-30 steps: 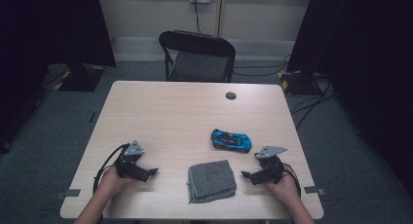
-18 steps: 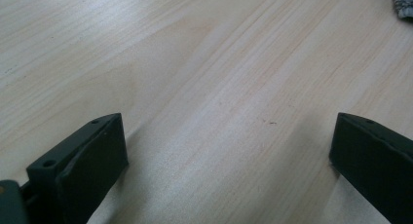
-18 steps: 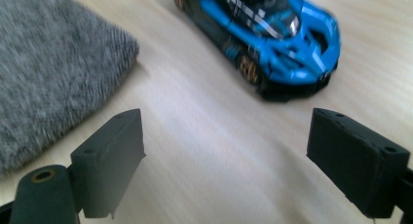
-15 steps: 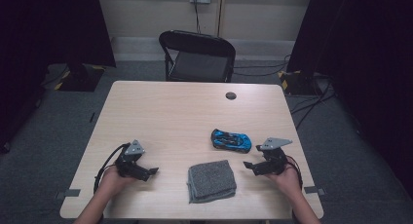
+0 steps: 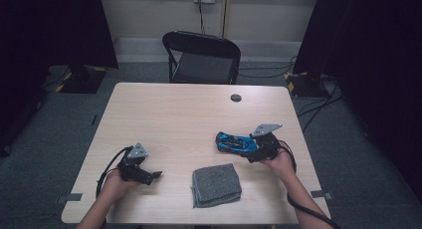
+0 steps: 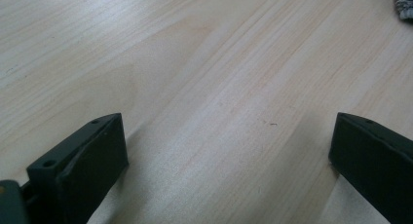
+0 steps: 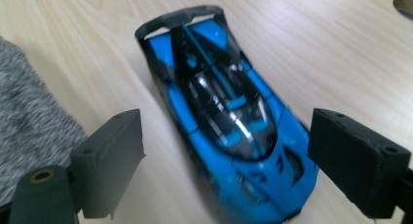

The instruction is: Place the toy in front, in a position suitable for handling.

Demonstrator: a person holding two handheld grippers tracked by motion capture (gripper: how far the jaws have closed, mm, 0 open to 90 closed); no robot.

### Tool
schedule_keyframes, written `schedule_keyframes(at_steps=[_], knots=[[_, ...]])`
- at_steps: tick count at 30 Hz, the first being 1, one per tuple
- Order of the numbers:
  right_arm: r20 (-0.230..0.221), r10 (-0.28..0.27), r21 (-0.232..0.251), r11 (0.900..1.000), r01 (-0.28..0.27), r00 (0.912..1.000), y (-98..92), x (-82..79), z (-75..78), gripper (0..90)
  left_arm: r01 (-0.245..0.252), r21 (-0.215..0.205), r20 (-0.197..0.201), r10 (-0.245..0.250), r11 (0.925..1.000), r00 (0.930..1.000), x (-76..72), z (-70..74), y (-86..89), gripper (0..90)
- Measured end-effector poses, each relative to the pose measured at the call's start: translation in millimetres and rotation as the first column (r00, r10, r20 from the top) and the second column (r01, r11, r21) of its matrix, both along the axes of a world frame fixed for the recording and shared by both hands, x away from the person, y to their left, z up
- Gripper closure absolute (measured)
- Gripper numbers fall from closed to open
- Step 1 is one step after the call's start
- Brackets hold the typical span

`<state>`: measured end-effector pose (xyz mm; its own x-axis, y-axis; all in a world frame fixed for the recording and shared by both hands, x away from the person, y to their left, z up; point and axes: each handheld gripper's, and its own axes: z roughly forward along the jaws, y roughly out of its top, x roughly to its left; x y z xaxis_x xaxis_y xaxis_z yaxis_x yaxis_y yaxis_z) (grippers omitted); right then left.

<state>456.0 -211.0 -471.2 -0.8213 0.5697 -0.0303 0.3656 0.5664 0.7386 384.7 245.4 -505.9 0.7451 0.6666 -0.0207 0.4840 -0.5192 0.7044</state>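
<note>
Right hand-held gripper (image 5: 253, 152) is straddling the blue toy car (image 5: 236, 142), jaws closing but not gripping; left hand-held gripper (image 5: 149, 176), at seven o'clock on the surface (image 5: 189, 114), is gaping empty; the lift remains.

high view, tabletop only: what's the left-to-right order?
Left hand-held gripper → folded grey cloth → blue toy car → right hand-held gripper, jaws open at the car's near end. The small dark round thing near the far edge overlaps the car's span, so I've left it out.
</note>
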Motion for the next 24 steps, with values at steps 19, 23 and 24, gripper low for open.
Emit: schedule_keyframes(at_steps=[19,23,24], knots=[[-0.075,0.087,-0.042,0.995,-0.091,0.9933,37.6,33.8,-18.9,11.1,0.0,0.0,0.0,0.0,1.0,1.0,0.0,0.0,0.0,0.0],[-0.09,0.102,-0.036,0.994,-0.106,0.9907,41.3,36.8,-21.3,10.0,0.0,0.0,0.0,0.0,1.0,1.0,0.0,0.0,0.0,0.0],[-0.089,0.107,-0.039,0.993,-0.111,0.9902,42.3,37.4,-21.9,10.0,0.0,0.0,0.0,0.0,1.0,1.0,0.0,0.0,0.0,0.0]])
